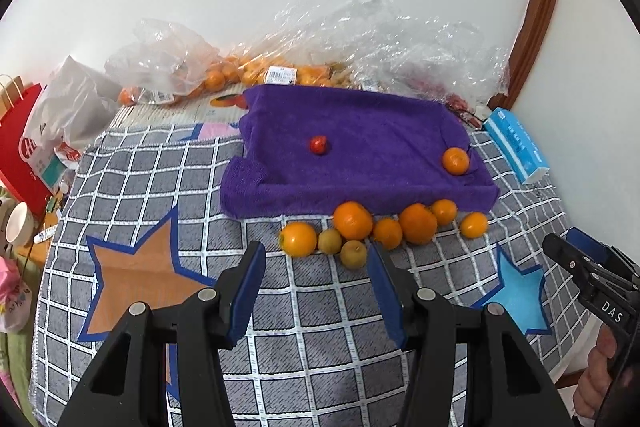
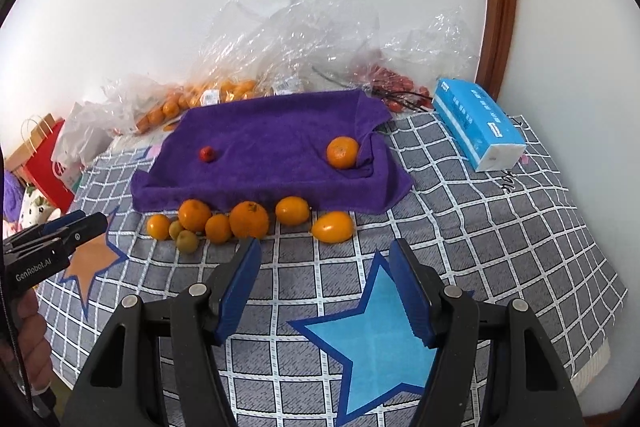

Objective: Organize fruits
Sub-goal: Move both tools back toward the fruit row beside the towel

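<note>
Fruit row (image 1: 384,229): oranges and small greenish fruits on checked cloth (image 1: 320,307), touching purple towel's (image 1: 360,155) front edge. Left gripper (image 1: 316,263), right gripper (image 2: 324,259): angled downward, near the row, fingers spread, nothing held.

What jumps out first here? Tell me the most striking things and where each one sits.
The purple towel spread at the back of the checked tablecloth grabs the eye, with one orange near its right edge and a small red fruit toward its left. A cluster of oranges and small greenish fruits lines the towel's near edge. Crinkled clear plastic bags pile against the wall behind.
</note>
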A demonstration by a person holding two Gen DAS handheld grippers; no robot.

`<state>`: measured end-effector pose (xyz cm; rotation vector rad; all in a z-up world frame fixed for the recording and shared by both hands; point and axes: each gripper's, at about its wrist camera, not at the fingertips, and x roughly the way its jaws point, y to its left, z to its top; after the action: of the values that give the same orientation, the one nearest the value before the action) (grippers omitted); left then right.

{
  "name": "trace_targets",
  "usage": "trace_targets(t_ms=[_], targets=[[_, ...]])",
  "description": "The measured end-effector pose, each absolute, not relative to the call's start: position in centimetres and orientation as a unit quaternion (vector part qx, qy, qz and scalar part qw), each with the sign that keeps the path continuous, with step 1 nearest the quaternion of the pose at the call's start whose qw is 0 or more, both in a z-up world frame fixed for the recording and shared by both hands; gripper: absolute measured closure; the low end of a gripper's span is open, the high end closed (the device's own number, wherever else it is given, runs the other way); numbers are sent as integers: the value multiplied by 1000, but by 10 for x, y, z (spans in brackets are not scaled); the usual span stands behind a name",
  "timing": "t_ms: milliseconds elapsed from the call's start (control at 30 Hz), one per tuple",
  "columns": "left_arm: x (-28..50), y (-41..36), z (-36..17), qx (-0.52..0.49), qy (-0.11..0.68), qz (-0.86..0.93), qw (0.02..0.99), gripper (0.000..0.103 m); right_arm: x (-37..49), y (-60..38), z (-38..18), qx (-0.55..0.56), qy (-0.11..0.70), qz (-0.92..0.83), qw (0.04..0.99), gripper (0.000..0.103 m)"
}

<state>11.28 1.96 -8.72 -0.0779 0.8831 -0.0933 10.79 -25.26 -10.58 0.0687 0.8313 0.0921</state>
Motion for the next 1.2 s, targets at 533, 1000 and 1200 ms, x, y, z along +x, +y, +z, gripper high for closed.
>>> trace_targets(t_ms=[533, 1000, 1200], targets=[[133, 37, -114, -46, 454, -37, 889, 52, 128, -261, -138, 40, 425, 28, 904, 38], [157, 57, -141, -63, 477, -29, 876, 52, 169, -260, -181, 42, 447, 39, 893, 41], [170, 60, -147, -72, 476, -31, 876, 52, 190, -257, -198, 35, 455, 48, 888, 41]])
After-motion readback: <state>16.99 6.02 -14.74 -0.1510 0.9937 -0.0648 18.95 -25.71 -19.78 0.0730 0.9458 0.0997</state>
